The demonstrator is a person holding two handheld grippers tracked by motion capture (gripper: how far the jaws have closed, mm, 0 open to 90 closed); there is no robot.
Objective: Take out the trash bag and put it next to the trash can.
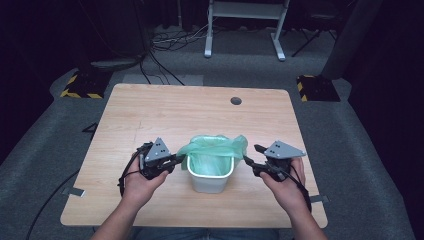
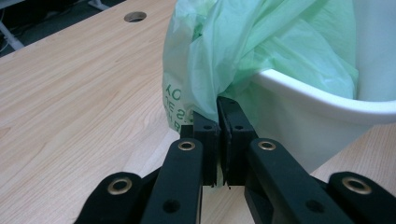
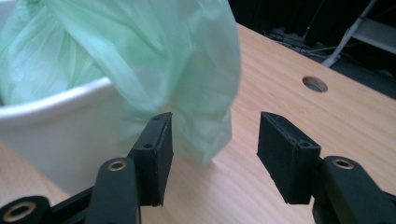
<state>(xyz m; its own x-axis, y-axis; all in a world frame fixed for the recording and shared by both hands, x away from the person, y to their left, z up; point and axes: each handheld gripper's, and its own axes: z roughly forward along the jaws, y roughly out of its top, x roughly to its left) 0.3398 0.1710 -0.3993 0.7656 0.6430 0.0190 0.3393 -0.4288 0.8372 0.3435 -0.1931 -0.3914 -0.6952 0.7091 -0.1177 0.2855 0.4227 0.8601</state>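
**Left gripper clamping bag edge; right gripper standing open beside bin**

Nearest the camera in the high view, two forearms are coming in from the bottom edge, each hand wrapping a gripper.

The left gripper [image 1: 176, 161] is sitting at the left side of the white bin [image 1: 210, 181]. In the left gripper view its jaws are pressing together on a fold of the green bag [image 2: 243, 51], right where the film is draping over the bin rim [image 2: 322, 100]. Printed green lettering is showing on the bag's outer flap.

The right gripper [image 1: 251, 155] is sitting at the bin's right side. In the right gripper view [image 3: 215, 154] its jaws are standing well apart, with a hanging flap of the bag [image 3: 196, 93] just beyond and between them; contact cannot be told.

The bin is standing upright on the wooden table [image 1: 150, 110], near the front edge, between the two grippers, with the bag lining it and spilling over the far rim.

Farther back, a round cable hole [image 1: 236, 101] is sitting in the tabletop. Beyond the table, cables [image 1: 170, 42] and a white frame [image 1: 245, 25] are lying on the grey floor.
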